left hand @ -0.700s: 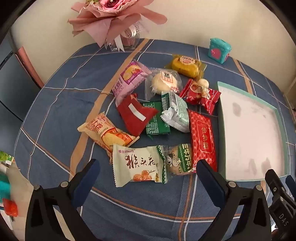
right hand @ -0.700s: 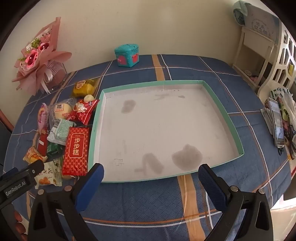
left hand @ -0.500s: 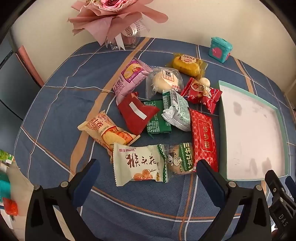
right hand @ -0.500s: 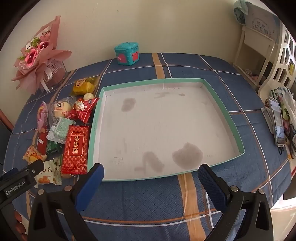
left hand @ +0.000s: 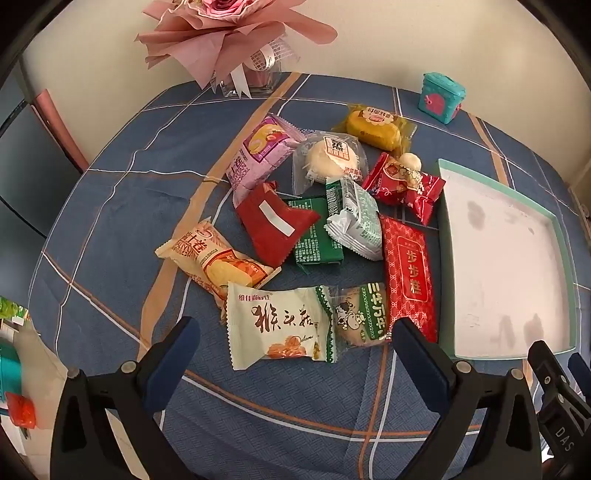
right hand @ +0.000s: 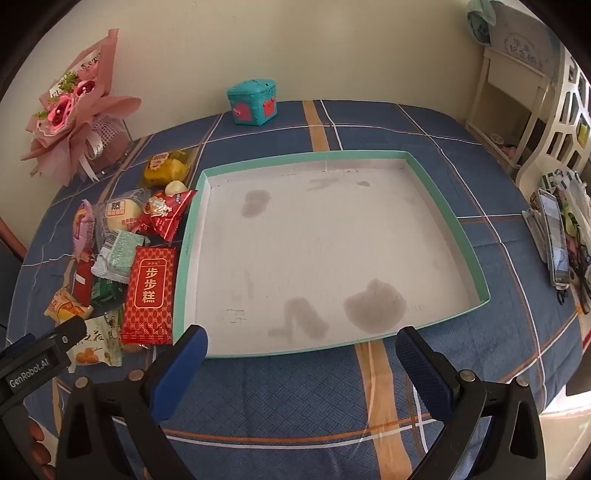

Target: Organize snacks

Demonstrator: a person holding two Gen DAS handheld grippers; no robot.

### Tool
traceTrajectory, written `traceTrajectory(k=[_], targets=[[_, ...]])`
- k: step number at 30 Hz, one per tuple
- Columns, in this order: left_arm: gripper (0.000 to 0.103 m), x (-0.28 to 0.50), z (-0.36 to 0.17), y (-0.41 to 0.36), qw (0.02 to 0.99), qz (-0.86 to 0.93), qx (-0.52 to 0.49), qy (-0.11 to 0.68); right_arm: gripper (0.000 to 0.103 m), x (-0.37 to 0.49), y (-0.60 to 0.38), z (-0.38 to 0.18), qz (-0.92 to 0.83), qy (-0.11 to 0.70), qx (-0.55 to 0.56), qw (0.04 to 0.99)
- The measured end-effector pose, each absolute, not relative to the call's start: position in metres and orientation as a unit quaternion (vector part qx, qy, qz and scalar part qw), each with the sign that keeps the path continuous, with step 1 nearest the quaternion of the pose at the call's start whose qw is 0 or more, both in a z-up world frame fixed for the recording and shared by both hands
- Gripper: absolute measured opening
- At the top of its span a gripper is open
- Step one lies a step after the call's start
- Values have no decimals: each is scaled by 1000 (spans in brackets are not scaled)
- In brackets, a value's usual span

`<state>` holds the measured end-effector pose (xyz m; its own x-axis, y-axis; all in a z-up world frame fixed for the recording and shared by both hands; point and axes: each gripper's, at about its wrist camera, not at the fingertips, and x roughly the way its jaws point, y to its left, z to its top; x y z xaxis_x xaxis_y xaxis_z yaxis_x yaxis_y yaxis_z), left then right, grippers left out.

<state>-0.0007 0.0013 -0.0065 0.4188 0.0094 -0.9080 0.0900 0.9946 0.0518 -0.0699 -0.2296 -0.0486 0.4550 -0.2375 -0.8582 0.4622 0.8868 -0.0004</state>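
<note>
While both tools gape, nothing between, long red packet (left hand: 408, 271) lies lengthwise beside tray (left hand: 445, 258) edge

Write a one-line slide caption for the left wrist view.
Open left gripper hovers before loose snack packets beside an empty tray.

blue plaid tablecloth (right hand: 295, 384) under snack packets (left hand: 317, 229), tray (right hand: 476, 269), bouquet (right hand: 74, 125)

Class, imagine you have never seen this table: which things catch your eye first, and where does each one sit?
First comes the heap of bright snack packets spread over the blue checked tablecloth, with a long red packet lying along its tray side. Right beside it sits the wide, shallow tray with a teal rim, white inside, stained and holding no snacks. At the far edge by the wall stand a pink bouquet and a small teal box.
</note>
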Motion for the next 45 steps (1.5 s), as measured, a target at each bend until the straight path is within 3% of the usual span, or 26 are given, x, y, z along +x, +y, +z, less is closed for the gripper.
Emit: traceTrajectory(k=[45], targets=[[103, 5, -24, 4, 820, 3, 50, 571, 103, -69, -233, -50, -212, 486, 127, 838]])
